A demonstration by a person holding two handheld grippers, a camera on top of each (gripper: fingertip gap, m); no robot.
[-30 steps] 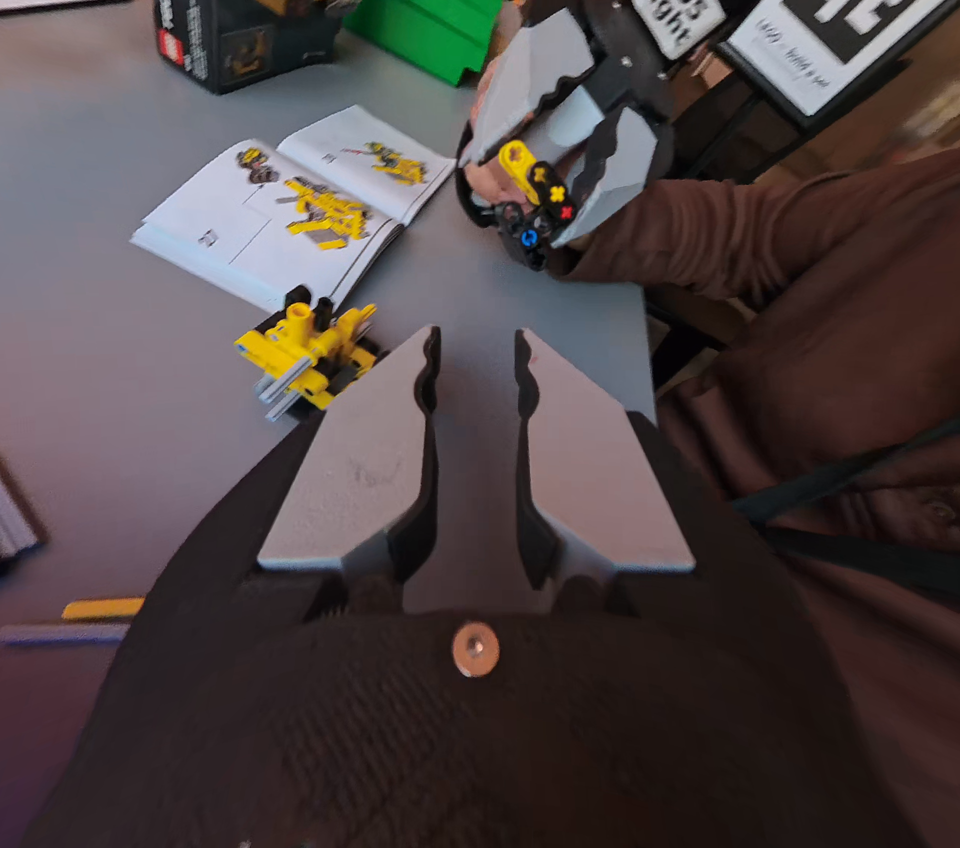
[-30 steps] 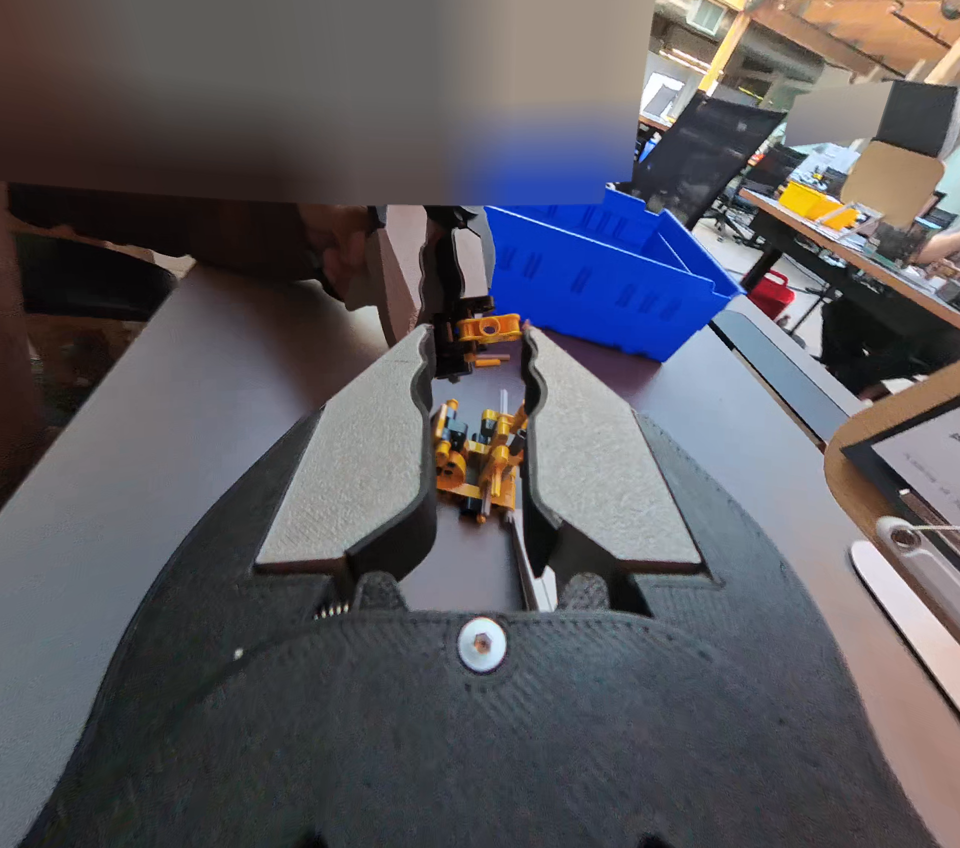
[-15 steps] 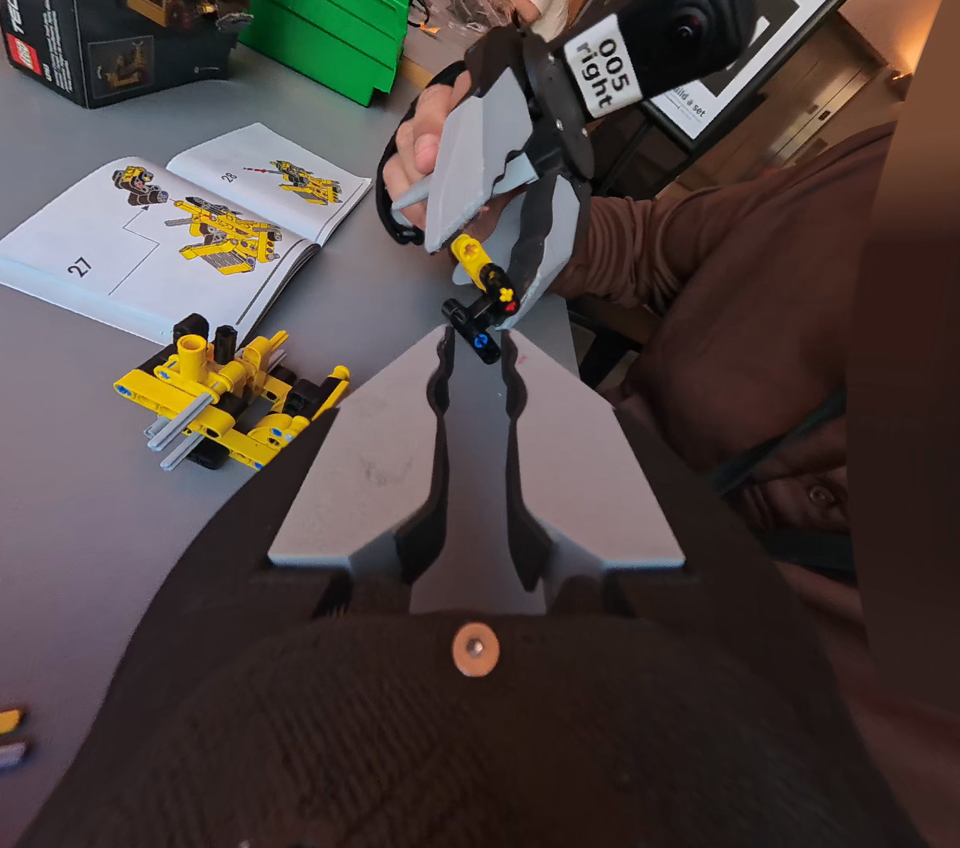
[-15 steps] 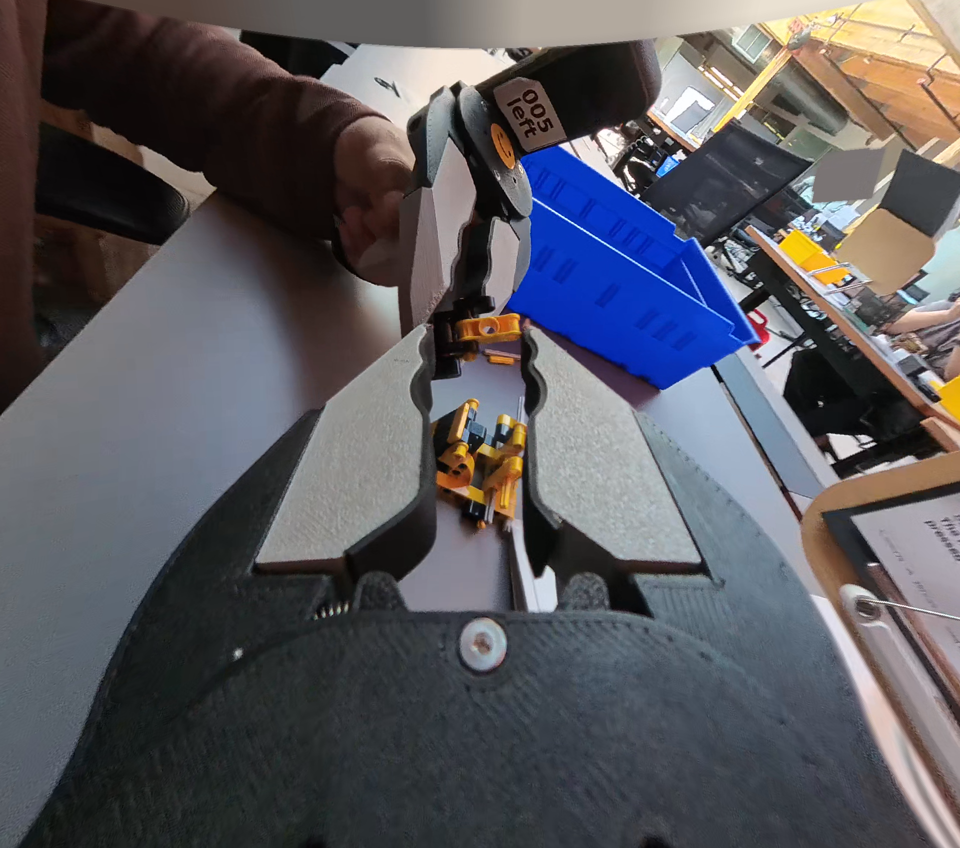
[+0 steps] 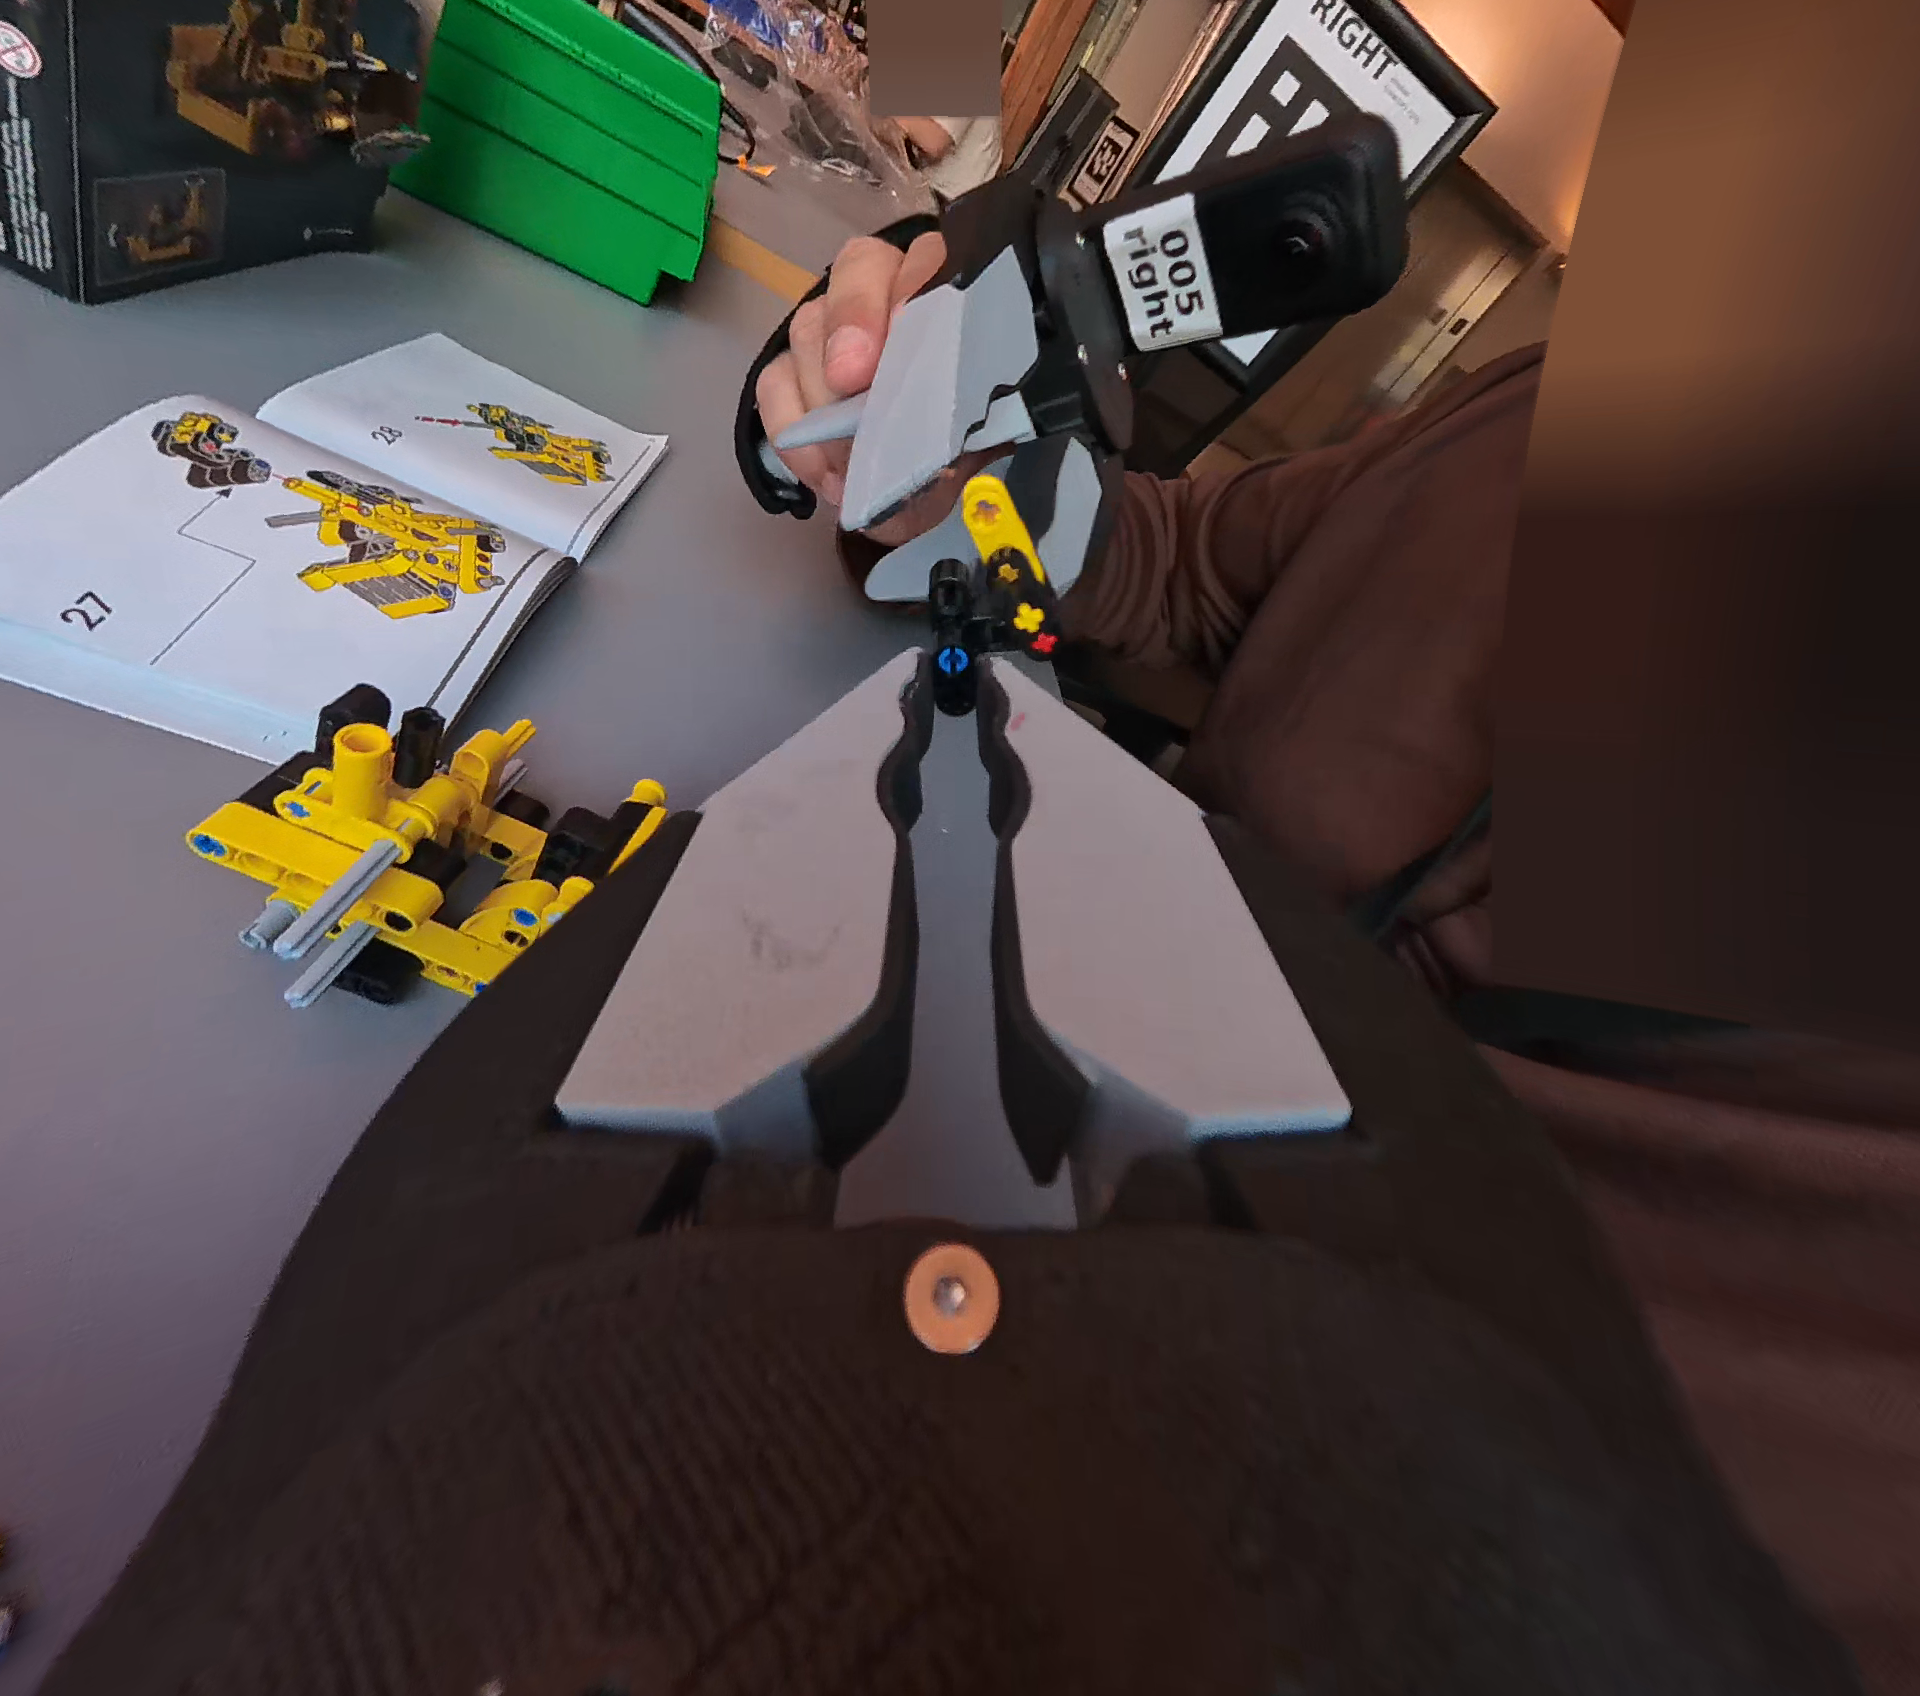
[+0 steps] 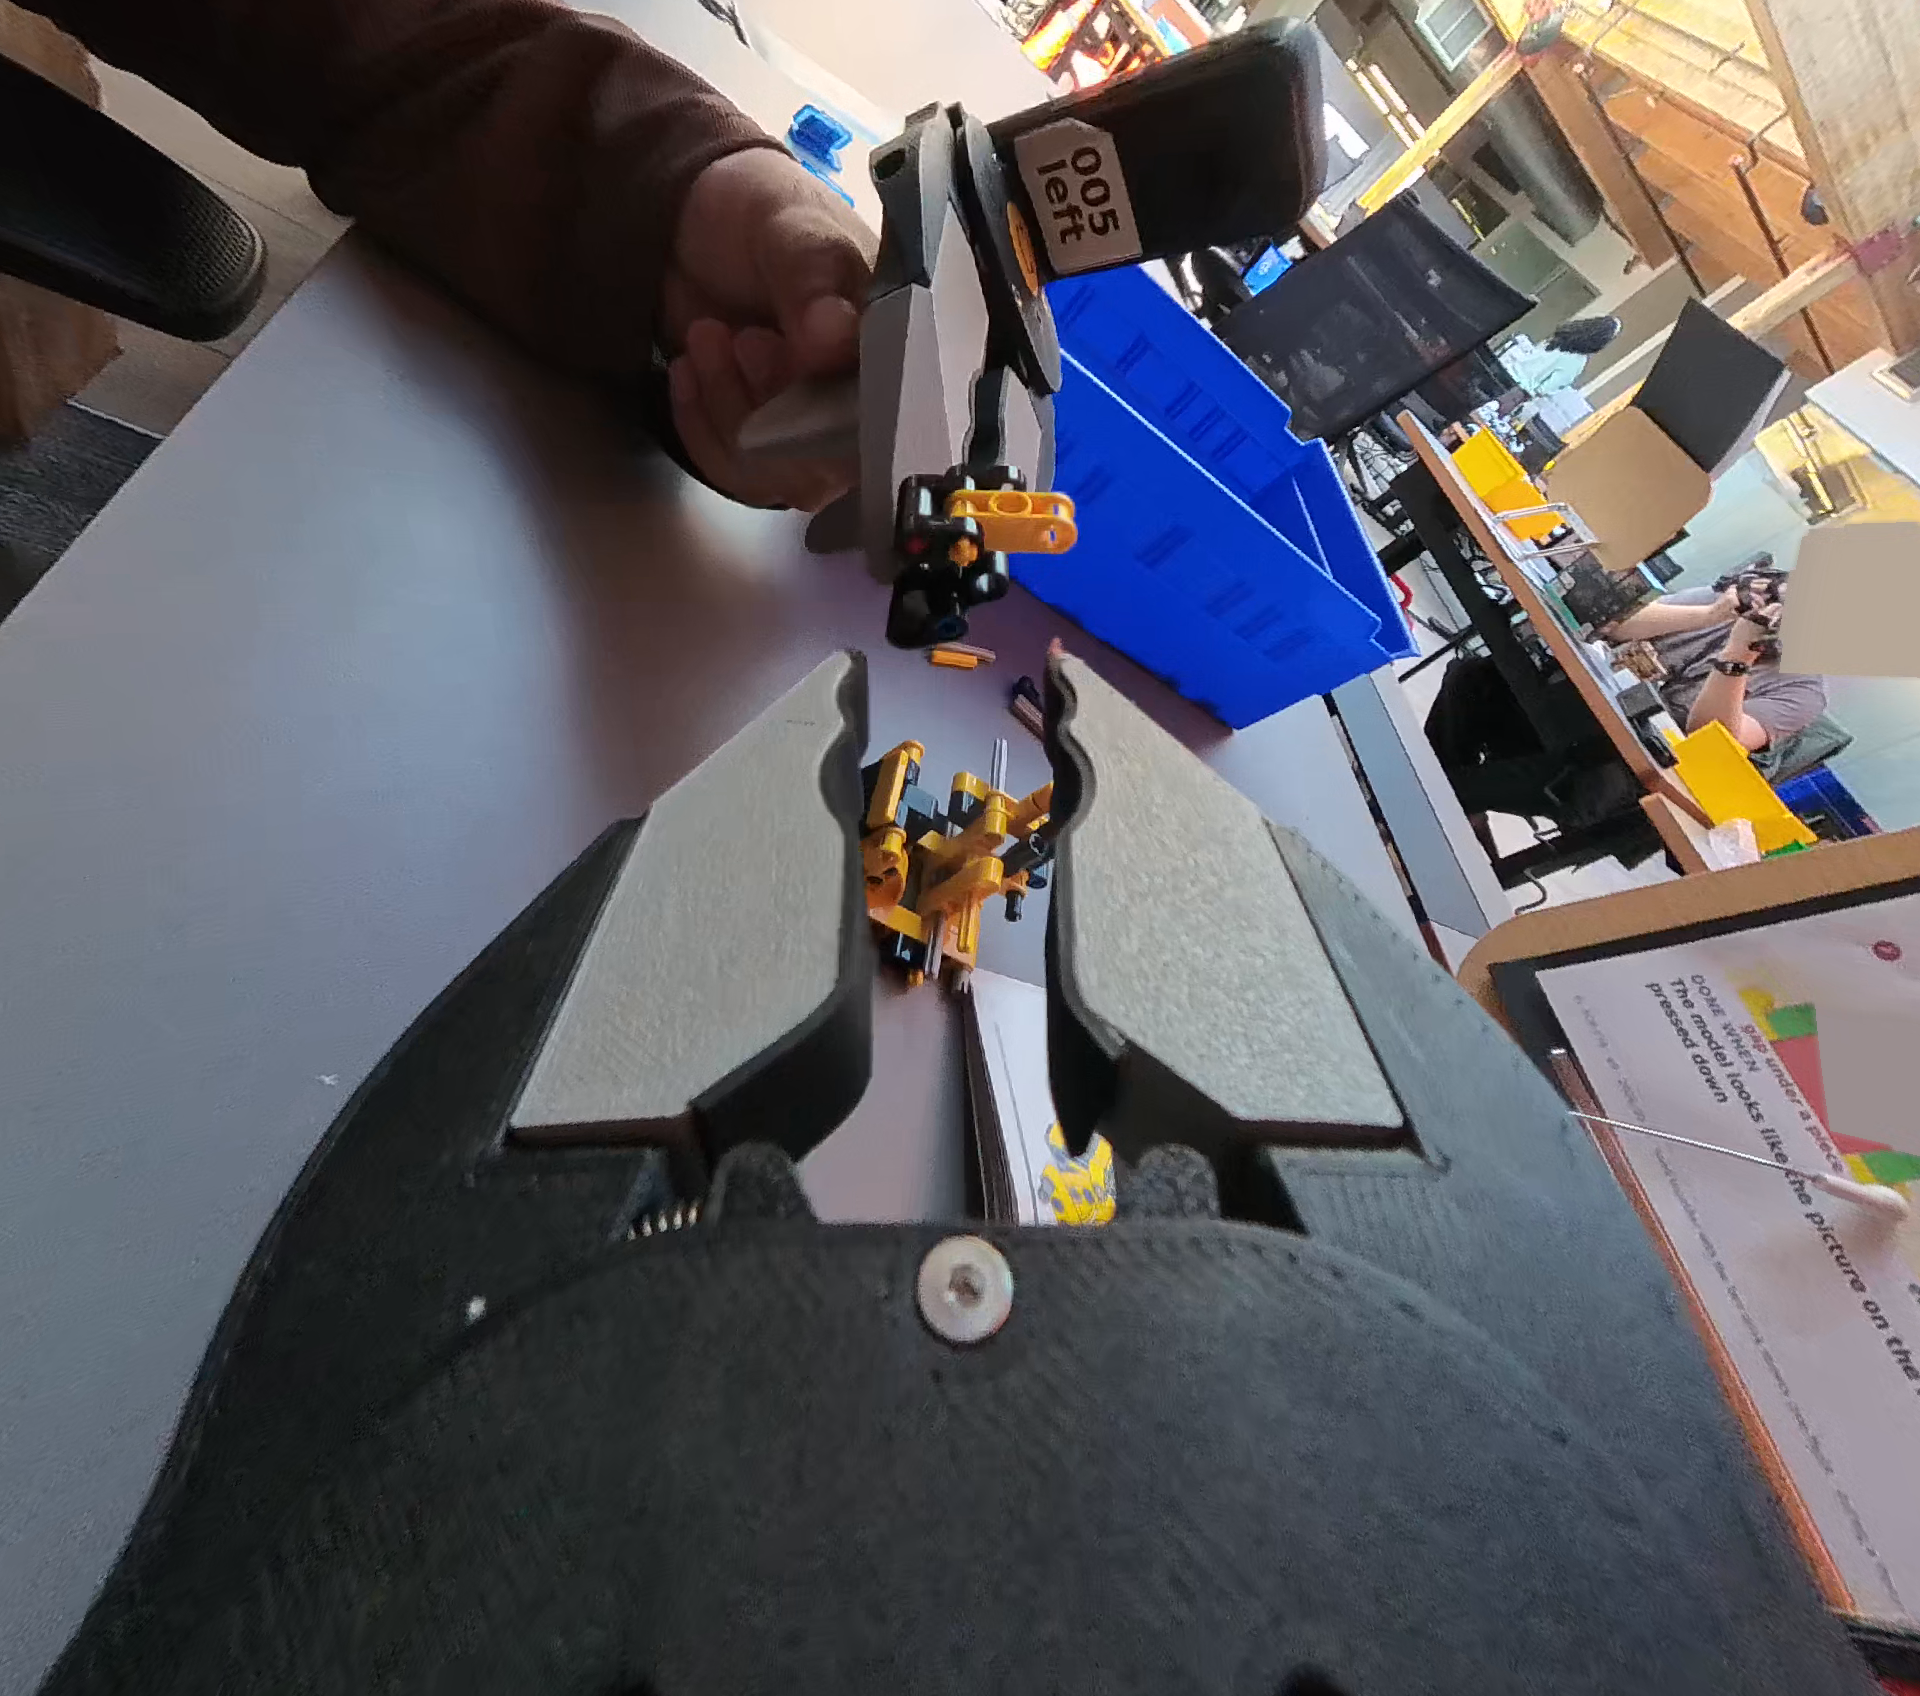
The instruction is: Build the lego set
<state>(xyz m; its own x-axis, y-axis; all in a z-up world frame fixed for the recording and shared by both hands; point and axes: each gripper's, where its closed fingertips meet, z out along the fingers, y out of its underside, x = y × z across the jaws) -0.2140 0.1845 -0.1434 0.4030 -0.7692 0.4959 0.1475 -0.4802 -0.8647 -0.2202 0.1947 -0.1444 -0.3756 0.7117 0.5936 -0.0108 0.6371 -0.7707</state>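
My left gripper (image 5: 951, 690) pinches the small black-and-yellow lego piece (image 5: 982, 597) at frame centre, its fingers closed on it. My right gripper (image 6: 954, 690) hangs open. At lower left, the yellow lego model (image 5: 416, 857) sits on the desk (image 5: 644, 638) beside an open instruction booklet (image 5: 312, 524), green bin (image 5: 561, 129) beyond.

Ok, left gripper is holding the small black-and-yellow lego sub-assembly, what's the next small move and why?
Probably carry the small black-and-yellow lego sub-assembly in the left gripper over to the larger yellow lego model on the grey table. The left jaws are shut on it, and the right gripper stands open, clear of it.
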